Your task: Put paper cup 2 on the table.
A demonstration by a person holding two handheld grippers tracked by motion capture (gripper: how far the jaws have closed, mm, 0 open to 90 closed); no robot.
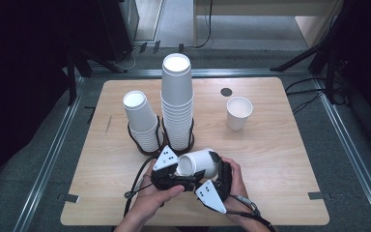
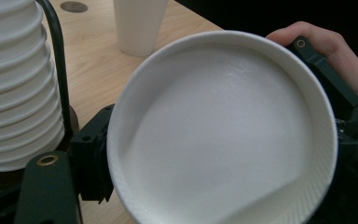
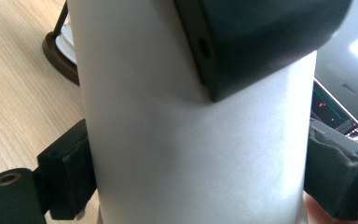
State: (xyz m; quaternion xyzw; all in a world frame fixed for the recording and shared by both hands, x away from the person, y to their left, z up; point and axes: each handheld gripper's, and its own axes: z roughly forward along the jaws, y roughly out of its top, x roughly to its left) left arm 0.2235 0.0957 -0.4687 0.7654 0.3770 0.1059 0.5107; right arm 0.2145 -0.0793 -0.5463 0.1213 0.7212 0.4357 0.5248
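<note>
- Right now our right claw (image 1: 216, 169) is closed on a white paper cup (image 1: 199, 163); in the right gripper view its two black foam-faced jaws press the cup's smooth, matte wall from both sides.
- That cup lies on its side above the near part of the tabletop (image 1: 280, 169), its round mouth turned toward our left claw (image 1: 174, 175).
- In the left gripper view we look straight into the cup (image 2: 223, 135): a rolled rim, a pale smooth inside, and one left-claw jaw just beside the rim at the lower left. Whether the left claw grips the cup we cannot tell.
- Each claw carries a grey three-cornered plate with black dots, and a dark cable trails off the near edge.
- Just beyond our hands stand two dark wire holders, each carrying nested white paper cups: a short stack (image 1: 142, 121) leaning left and a tall stack (image 1: 177, 101) rising straight, their rims forming fine ridges.
- Well apart to the right, a single cup (image 1: 238, 112) stands upright, tapering toward its base.
- Near it a small dark round disc (image 1: 226, 92) sits flush in the tabletop, which is light wood grain with rounded corners.
</note>
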